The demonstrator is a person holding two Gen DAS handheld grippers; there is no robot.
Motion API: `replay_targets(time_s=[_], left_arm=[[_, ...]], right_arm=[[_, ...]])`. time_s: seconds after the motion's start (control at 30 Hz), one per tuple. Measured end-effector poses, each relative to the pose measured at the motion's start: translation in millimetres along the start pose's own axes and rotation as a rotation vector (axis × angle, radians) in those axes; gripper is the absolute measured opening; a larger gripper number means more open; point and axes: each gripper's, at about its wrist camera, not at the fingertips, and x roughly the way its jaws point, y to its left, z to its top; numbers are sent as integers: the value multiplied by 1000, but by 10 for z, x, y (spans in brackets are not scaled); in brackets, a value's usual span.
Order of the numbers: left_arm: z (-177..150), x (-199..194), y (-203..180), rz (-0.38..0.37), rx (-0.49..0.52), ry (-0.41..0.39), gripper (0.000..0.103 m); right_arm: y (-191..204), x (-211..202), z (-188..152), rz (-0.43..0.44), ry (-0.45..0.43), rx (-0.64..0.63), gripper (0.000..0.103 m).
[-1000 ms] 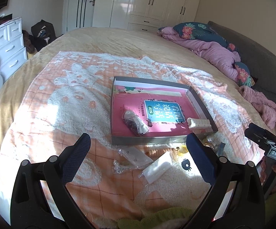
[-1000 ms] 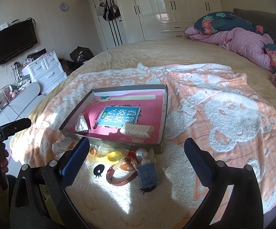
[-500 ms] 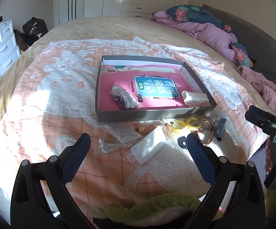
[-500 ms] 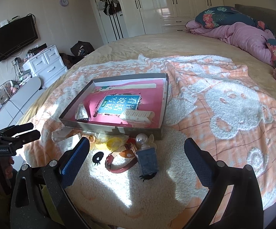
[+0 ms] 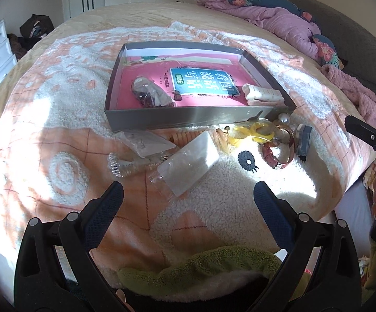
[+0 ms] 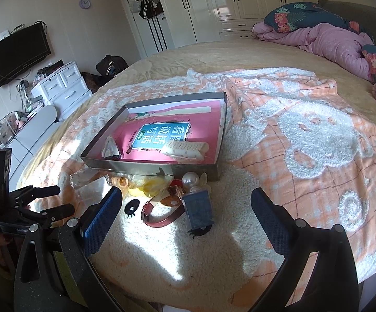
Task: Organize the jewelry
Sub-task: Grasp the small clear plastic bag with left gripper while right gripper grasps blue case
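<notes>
A grey shallow box [image 5: 188, 121] [image 6: 146, 167] with a pink lining lies on the bed blanket. It holds a bagged dark item [image 5: 148, 95] and a cream hair clip [image 5: 262, 95]. In front of it lie clear plastic bags [image 5: 188, 166], a yellow ring piece [image 5: 255, 131], a red bracelet [image 6: 159, 214], a pearl piece [image 6: 190, 179], a blue box [image 6: 198, 208] and a black round patch [image 5: 246, 158]. My left gripper [image 5: 188, 200] is open and empty, just before the bags. My right gripper [image 6: 186, 204] is open and empty, around the blue box and bracelet.
The peach and white fleece blanket [image 6: 305, 135] covers the bed. A purple duvet and floral pillows [image 6: 331, 36] lie at the far right. White drawers [image 6: 63, 88] stand left of the bed. The bed edge is near me [image 5: 344, 200].
Both grippers have moved closer to the jewelry pile, and the left view has tilted down. Both stay open and empty. No item has moved.
</notes>
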Motion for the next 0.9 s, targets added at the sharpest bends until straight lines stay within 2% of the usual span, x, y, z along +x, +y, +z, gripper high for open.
replay_targets(time_s=[0.17, 0.37, 0.5, 0.57, 0.63, 0.77, 0.8, 0.9], left_arm=[[-18, 190, 128, 0, -47, 35, 94], [-3, 394, 253, -80, -140, 73, 94], [10, 443, 254, -105, -179, 65, 93], [18, 451, 246, -106, -186, 58, 87], [30, 457, 250, -111, -193, 54, 72], [30, 455, 264, -115, -208, 47, 50], [29, 453, 268, -119, -211, 46, 39], [15, 443, 259, -142, -209, 50, 32]], right_arm=[[-33, 31, -37, 7, 9, 10, 99], [-69, 141, -92, 6, 33, 20, 99], [-68, 235, -138, 3, 54, 21, 99], [-76, 275, -159, 2, 62, 22, 99], [-82, 314, -175, -3, 69, 21, 99], [-90, 381, -200, -4, 82, 20, 99], [-89, 395, -204, -5, 84, 17, 99], [-84, 455, -219, -15, 93, 7, 99]])
